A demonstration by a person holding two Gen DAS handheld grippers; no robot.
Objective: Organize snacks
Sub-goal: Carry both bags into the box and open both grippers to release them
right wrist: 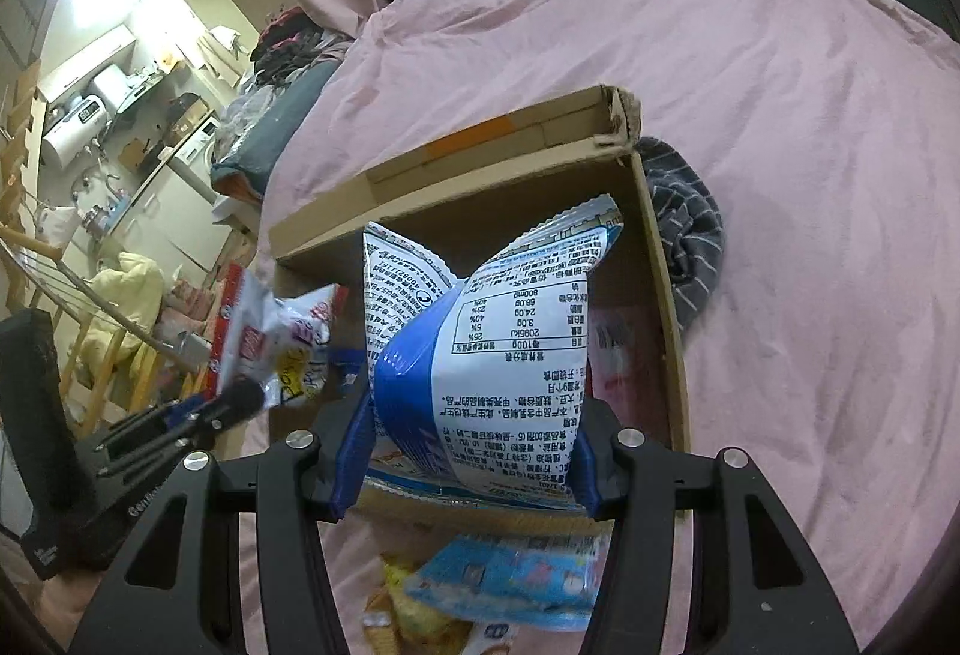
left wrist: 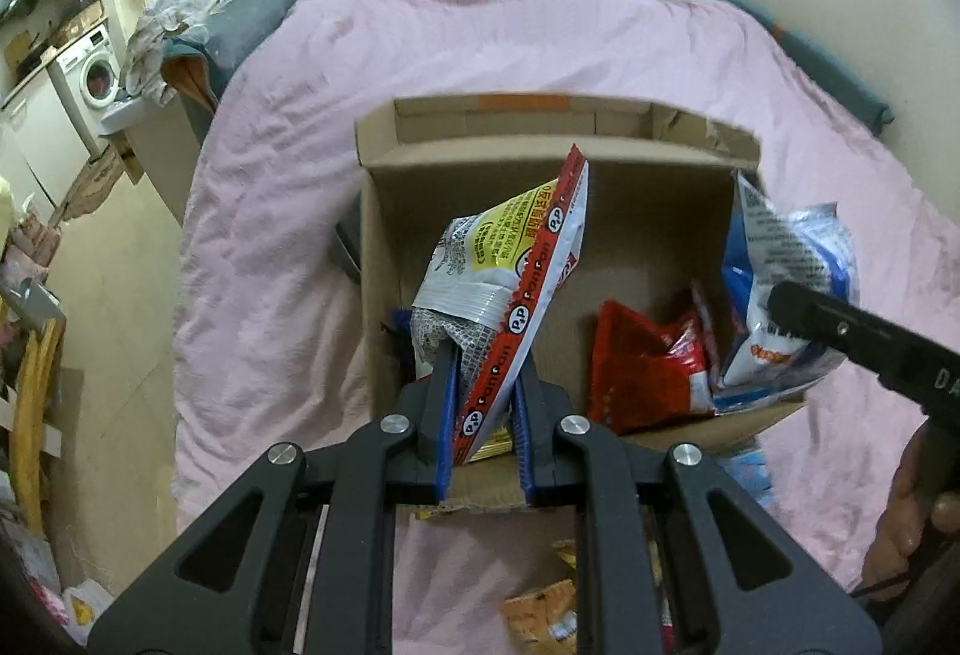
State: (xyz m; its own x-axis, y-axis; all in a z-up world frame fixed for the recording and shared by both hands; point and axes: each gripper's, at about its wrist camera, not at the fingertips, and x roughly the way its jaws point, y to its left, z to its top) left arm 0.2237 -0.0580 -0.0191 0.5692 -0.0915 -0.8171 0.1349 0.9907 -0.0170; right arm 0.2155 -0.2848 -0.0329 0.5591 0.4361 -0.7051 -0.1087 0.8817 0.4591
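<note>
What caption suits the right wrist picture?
Right gripper holds a blue-and-white snack bag over a cardboard box on a pink bed.

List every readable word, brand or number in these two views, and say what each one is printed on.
"panpan", repeated with a "P&P" roundel: red edge strip of the white snack bag held in the left gripper.
"2096kJ", "24.0g", "3.0g", "68.0g", "800mg": nutrition table, seen upside down, on the blue and white snack bag held in the right gripper.
Chinese print on both bags: too small to read.
</note>
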